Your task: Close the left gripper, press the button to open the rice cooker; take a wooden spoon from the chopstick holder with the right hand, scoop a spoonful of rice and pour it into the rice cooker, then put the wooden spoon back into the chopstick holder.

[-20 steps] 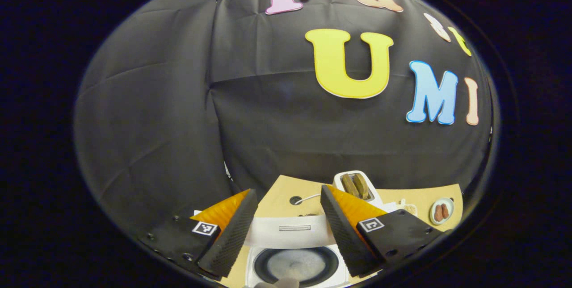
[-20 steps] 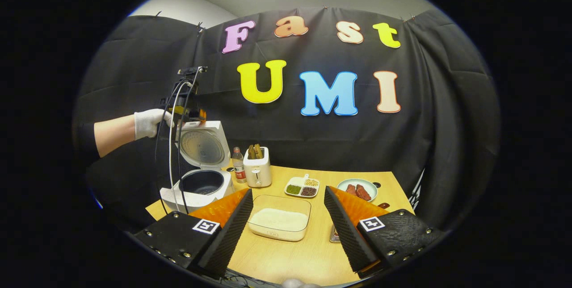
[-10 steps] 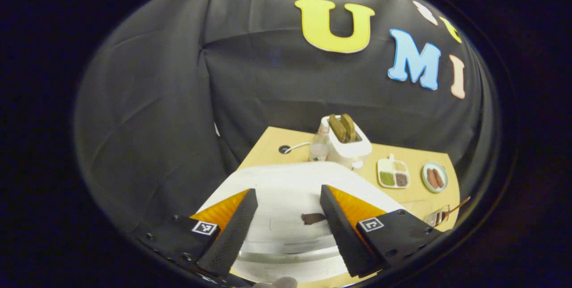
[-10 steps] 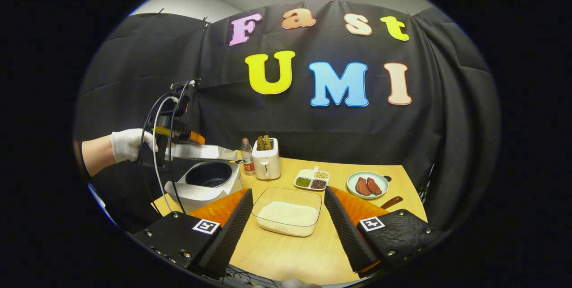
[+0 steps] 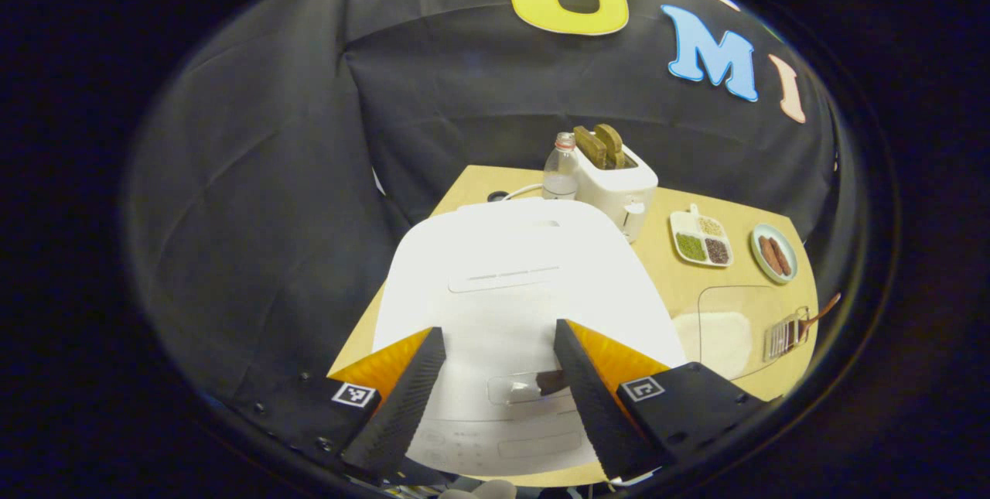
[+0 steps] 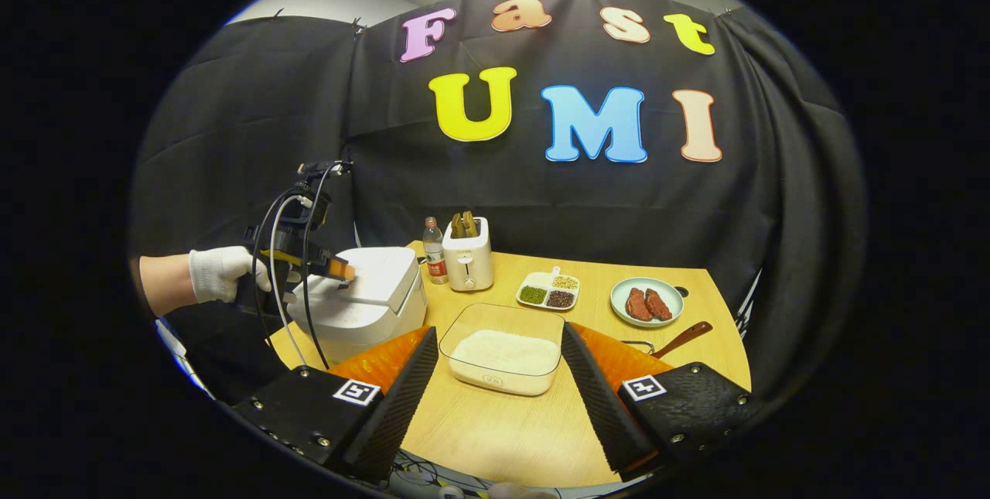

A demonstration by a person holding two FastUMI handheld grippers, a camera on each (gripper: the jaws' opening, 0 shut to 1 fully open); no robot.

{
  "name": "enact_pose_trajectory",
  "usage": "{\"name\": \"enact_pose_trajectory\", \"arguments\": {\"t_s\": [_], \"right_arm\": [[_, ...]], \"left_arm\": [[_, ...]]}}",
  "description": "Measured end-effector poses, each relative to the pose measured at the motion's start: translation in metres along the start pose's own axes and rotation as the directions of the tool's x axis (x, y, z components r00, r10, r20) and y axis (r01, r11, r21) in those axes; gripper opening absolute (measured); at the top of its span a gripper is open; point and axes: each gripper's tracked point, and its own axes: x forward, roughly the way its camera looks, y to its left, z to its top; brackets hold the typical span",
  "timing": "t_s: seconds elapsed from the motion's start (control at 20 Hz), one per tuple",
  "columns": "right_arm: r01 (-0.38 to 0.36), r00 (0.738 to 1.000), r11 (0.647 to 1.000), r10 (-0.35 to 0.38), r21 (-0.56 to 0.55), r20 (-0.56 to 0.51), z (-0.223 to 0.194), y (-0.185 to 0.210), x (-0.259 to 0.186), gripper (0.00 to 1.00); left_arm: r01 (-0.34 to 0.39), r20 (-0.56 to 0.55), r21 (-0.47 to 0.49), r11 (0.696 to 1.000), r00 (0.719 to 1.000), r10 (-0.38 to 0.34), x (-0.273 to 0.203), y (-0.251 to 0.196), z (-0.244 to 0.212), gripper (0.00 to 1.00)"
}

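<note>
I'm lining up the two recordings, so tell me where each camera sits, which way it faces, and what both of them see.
Left gripper view: rides the left tongs, looking steeply down on the closed rice cooker just below; its own two open fingers show at the bottom.
Right gripper view: rides the right tongs, low over the table's near edge, facing the back wall; its own open fingers show, plus the gloved hand holding the left tongs on the cooker.
Shared: rice cooker, toaster, rice container, sectioned dish, plate.

Perhaps faint, unreadable rice cooker [image 5: 510,282] markings
</note>
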Motion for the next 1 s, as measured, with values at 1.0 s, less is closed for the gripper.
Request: {"name": "enact_pose_trajectory", "arguments": {"t_s": [1.0], "right_arm": [[0.074, 0.996, 0.997, -0.075, 0.010, 0.051, 0.016, -0.024, -0.003, 0.98]], "left_arm": [[0.028, 0.150, -0.025, 0.999, 0.988, -0.024, 0.006, -0.006, 0.006, 0.99]]}}
